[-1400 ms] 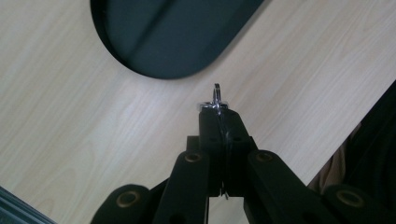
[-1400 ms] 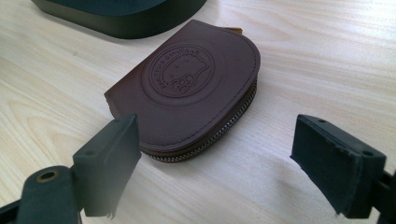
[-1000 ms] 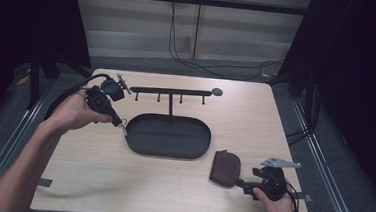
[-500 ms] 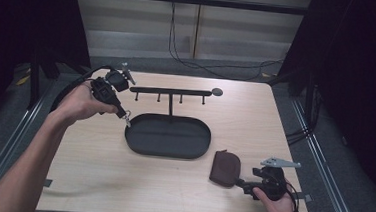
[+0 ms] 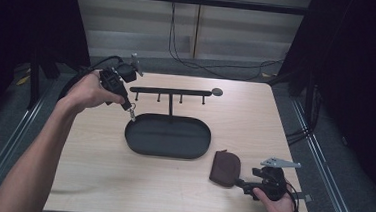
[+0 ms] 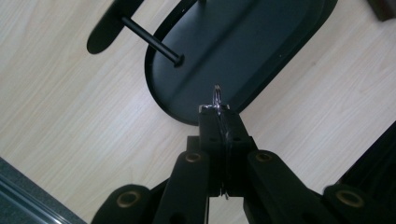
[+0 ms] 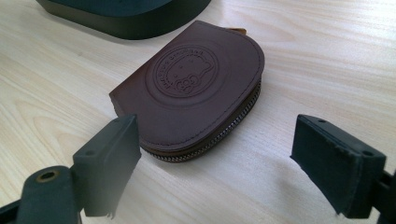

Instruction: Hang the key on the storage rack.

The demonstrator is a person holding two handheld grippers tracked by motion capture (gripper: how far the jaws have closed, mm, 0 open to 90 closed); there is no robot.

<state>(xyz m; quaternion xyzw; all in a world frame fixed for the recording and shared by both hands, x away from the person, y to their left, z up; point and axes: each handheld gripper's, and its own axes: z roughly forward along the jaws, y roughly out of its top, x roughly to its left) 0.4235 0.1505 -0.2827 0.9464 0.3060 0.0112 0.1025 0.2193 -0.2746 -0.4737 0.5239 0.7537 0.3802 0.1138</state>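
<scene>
My left gripper [image 5: 131, 113] is shut on a small metal key ring [image 6: 216, 99], whose loop pokes out above the closed jaws. It hangs over the left end of the black oval tray [image 5: 168, 147], below the left tip of the black hook rack [image 5: 171, 91]. My right gripper [image 7: 217, 154] rests open on the table at the front right, its jaws wide apart. A brown leather zip pouch [image 7: 191, 88] lies flat just ahead of them, nearer the left jaw and untouched. From above, the pouch [image 5: 224, 167] sits beside the tray's right end, with the right gripper [image 5: 243, 182] behind it.
The rack's post rises from the tray's back edge [image 6: 154, 37]. The wooden table [image 5: 91, 164] has bare room at the left front and far right. Cables trail over the floor behind the table.
My left hand has carried the key ring right and slightly up, from the table's left side to the tray's left end. The right gripper and pouch have stayed put.
</scene>
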